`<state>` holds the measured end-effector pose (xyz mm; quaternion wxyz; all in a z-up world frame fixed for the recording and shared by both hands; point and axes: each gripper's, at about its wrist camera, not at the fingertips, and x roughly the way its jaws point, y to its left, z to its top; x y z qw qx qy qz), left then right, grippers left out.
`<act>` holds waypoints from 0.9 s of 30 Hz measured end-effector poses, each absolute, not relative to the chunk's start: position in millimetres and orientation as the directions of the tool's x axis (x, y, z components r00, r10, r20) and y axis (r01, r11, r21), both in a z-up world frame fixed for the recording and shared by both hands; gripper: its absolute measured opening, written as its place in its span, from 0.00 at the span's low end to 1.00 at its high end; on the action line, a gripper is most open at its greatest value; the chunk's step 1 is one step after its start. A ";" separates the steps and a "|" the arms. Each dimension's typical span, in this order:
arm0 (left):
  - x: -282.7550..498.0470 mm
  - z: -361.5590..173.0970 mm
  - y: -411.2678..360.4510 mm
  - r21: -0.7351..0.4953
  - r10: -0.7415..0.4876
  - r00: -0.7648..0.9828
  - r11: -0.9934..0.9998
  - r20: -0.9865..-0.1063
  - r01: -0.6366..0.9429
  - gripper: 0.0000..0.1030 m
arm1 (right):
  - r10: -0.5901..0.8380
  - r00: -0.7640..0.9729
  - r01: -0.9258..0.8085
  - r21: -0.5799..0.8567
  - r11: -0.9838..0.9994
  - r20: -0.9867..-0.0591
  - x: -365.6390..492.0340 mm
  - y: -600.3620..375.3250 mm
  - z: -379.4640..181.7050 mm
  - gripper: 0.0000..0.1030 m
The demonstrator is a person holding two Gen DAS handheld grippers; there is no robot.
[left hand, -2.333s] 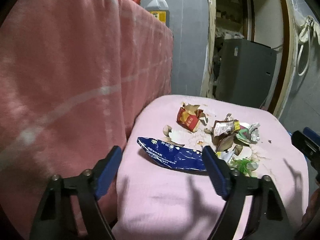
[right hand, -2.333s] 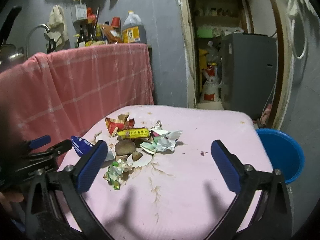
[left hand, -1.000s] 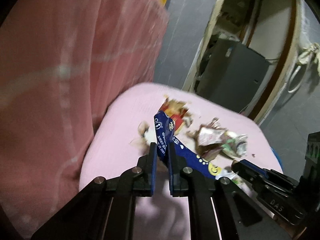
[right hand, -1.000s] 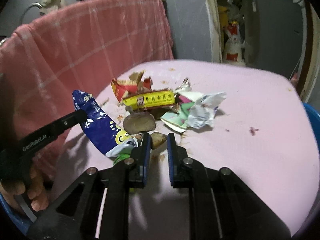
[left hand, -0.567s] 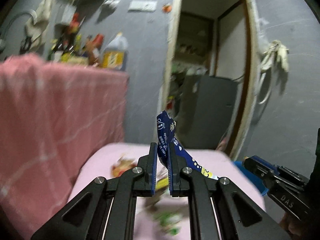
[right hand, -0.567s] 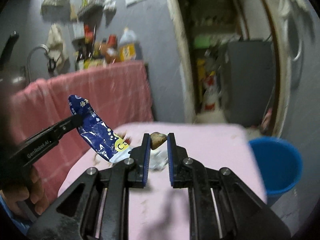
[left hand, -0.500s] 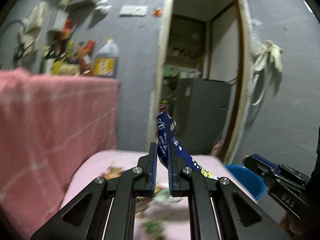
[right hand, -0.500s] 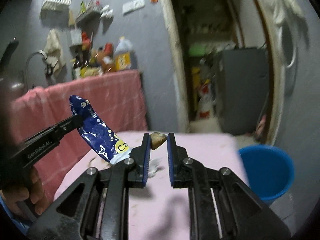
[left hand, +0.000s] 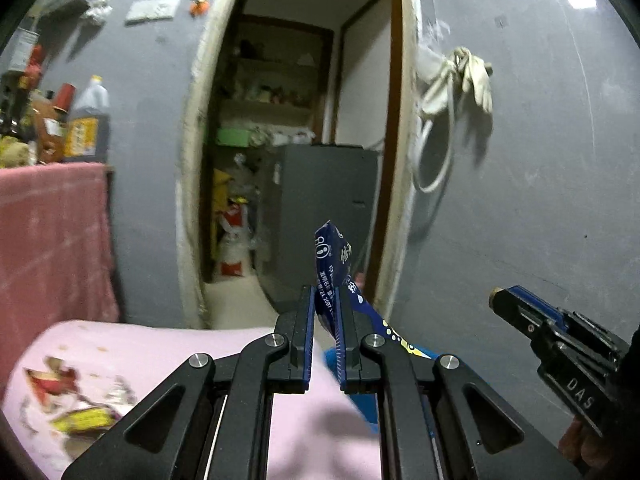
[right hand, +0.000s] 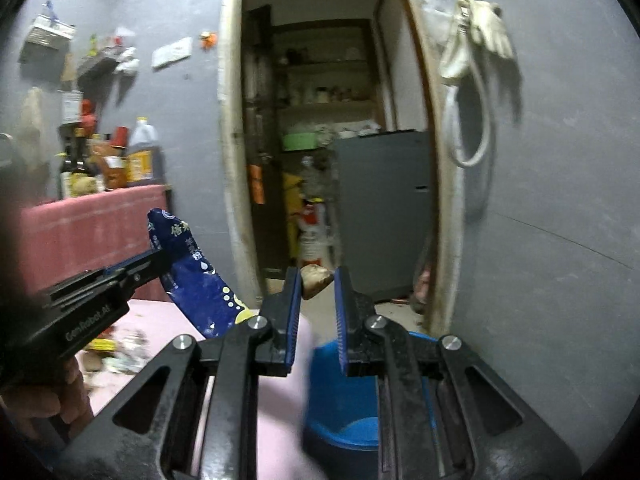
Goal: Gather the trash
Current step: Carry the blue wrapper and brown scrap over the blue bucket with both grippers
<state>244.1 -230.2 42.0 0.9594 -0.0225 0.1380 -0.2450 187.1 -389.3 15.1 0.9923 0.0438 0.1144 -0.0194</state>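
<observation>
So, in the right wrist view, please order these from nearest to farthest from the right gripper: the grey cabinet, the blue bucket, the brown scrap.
1. The brown scrap: held between the fingers of the right gripper.
2. The blue bucket: just below and ahead, beside the pink table.
3. The grey cabinet: far back, inside the doorway.

Blue wrapper and brown scrap held aloft above blue bucket.
</observation>
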 end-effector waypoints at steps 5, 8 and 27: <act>278.1 19.6 -267.1 -0.124 -0.474 0.795 0.877 -0.378 0.464 0.07 | -0.058 0.948 0.100 0.121 0.988 -0.312 204.8 -423.2 -19.2 0.16; 300.8 4.4 -285.6 -0.118 -0.440 0.767 0.891 -0.467 0.439 0.07 | -0.056 0.924 0.126 0.162 0.979 -0.378 218.2 -440.5 -45.7 0.16; 359.0 -64.7 -322.7 -0.169 -0.365 0.575 0.915 -0.733 0.366 0.09 | -0.008 0.838 0.192 0.281 0.940 -0.545 258.7 -472.3 -101.0 0.27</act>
